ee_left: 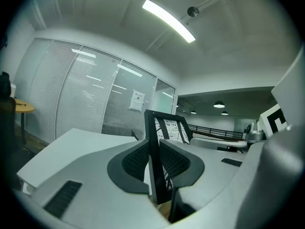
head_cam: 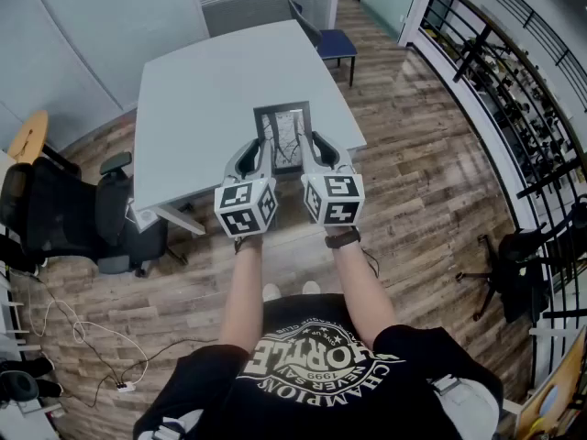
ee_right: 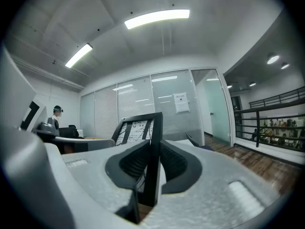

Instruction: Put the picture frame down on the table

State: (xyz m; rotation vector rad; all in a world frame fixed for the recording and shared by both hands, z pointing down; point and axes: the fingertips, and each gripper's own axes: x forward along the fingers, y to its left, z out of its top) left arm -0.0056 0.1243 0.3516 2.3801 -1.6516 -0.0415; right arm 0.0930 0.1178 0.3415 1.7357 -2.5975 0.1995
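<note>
Gripping a black picture frame (head_cam: 283,138) from both sides; left tool (head_cam: 260,151) shut hard on the frame's left edge, dark ribbed pads (ee_left: 136,161) flat against either face of the moulding; right tool (head_cam: 313,147) shut the same way on the right edge, with nothing but the frame between its jaws. Held between the two tools, marker cubes nearest the body and the frame reaching forward past the fingertips; black-and-white print inside, facing up toward the head camera. Poised at the near edge of the pale grey bench (head_cam: 206,81), the bench top spreading ahead of both tools; contact between the frame's lower end and the bench not to be judged from any view. Brown wooden floor (head_cam: 413,181) below and to either side of the tools. Ahead of the tools, past the far corner of the bench, a blue chair (head_cam: 335,41); well off to the left of the left tool, a black office chair (head_cam: 55,214); off to the right of the right tool, a curved dark railing (head_cam: 500,90). Beyond the frame in both gripper views, glass partitions with blinds (ee_left: 86,99); strip lights (ee_right: 157,17) overhead.
</note>
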